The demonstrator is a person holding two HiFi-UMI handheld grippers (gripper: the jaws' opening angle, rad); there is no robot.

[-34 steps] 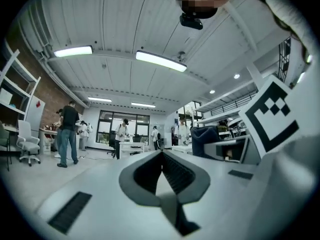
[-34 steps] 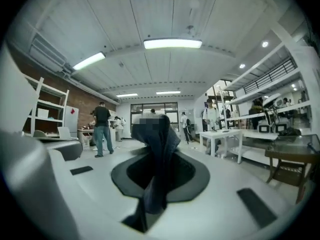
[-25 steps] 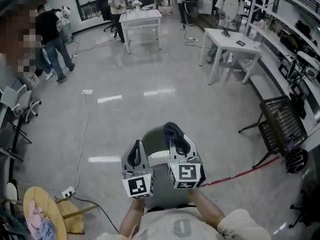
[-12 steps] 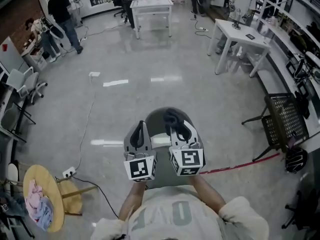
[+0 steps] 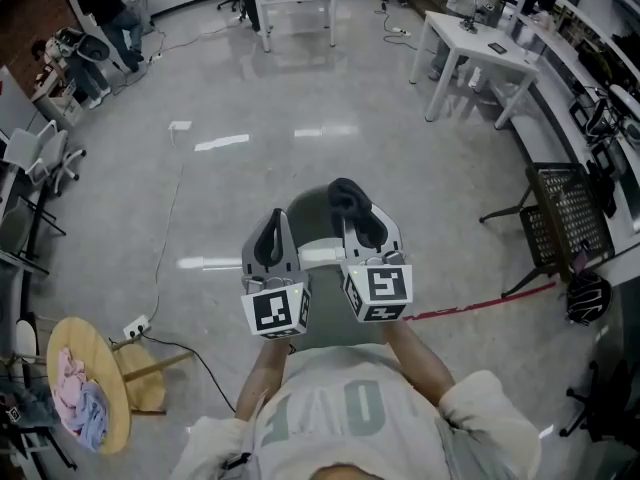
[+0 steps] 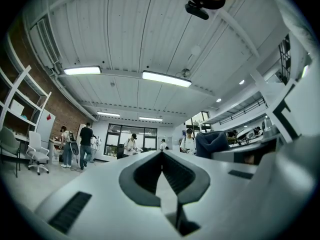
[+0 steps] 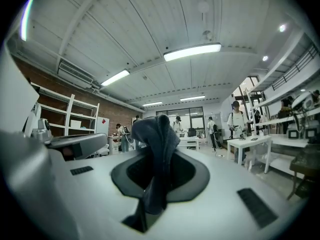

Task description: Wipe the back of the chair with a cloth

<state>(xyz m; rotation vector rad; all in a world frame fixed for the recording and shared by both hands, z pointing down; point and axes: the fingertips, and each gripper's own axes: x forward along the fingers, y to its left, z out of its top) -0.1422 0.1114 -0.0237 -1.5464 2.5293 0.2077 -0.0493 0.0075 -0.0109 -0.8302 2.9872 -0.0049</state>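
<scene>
Head view, right claw [image 5: 353, 211] upraised, gripping cloth [image 5: 344, 194]

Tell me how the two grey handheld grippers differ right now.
The right grey gripper is clamped on a dark crumpled cloth; the left grey gripper is shut with nothing between its jaws. The right gripper's marker cube shows a different black-and-white pattern from the left's. Both point away from the person, side by side.
</scene>
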